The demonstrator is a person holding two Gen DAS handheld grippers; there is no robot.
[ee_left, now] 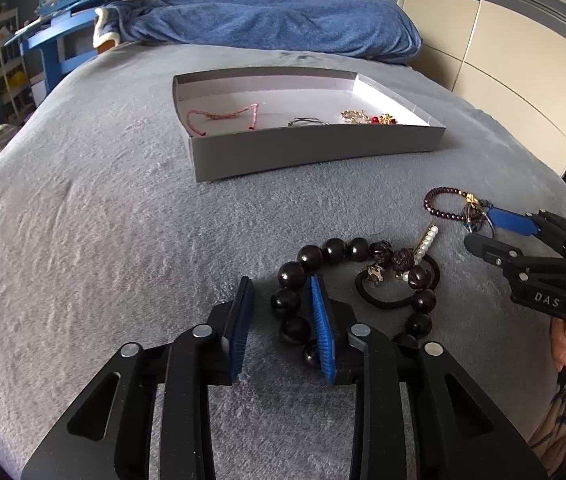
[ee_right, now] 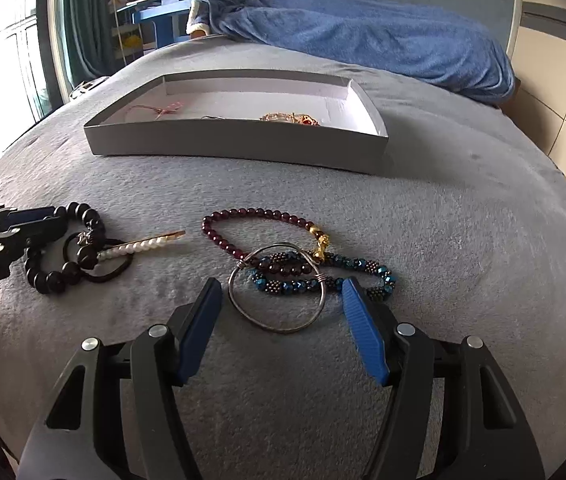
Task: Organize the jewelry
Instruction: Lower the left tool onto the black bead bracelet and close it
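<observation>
A grey box is sitting on the bed, holding a pink cord, a ring and gold pieces. Left tongs are straddling dark beads, partly closed; right tongs are hovering apart around a wire bangle.

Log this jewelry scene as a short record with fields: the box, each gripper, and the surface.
Box: shallow grey cardboard box, some jewelry already inside
Left gripper: open, straddling one side of the large dark wooden bead bracelet
Right gripper: open, either side of the silver wire bangle
Surface: grey plush bedspread
</observation>
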